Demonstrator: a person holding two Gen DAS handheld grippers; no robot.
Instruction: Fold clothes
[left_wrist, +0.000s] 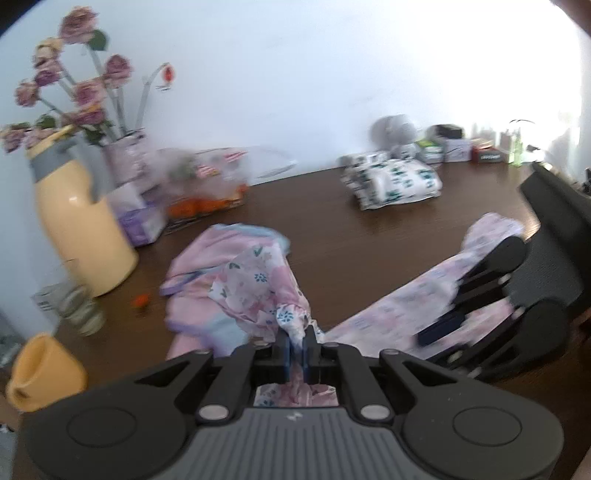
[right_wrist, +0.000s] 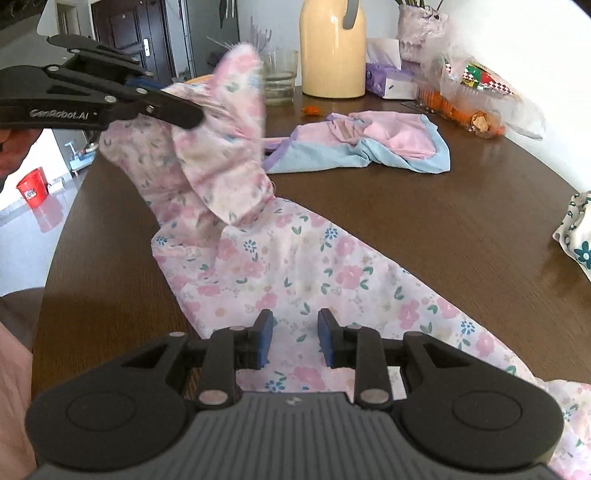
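Observation:
A pink floral garment (right_wrist: 295, 258) lies stretched across the brown table (right_wrist: 406, 206). One end of it is lifted off the wood. My left gripper (left_wrist: 297, 341) is shut on that raised, bunched end; the right wrist view shows it at the upper left (right_wrist: 184, 110) with cloth hanging from it. My right gripper (right_wrist: 295, 332) hovers over the flat part of the garment, its blue pads apart and only flat fabric showing between them. In the left wrist view it (left_wrist: 439, 328) sits blurred over the cloth at the right.
A pink and blue garment (right_wrist: 369, 144) lies crumpled further back. A folded white and green cloth (left_wrist: 391, 181) rests at the far side. A yellow jug (left_wrist: 81, 221), glass (right_wrist: 280, 81), flower vase (left_wrist: 125, 158), tissue pack (right_wrist: 388, 77) and snack bags (right_wrist: 476, 96) line the table's back.

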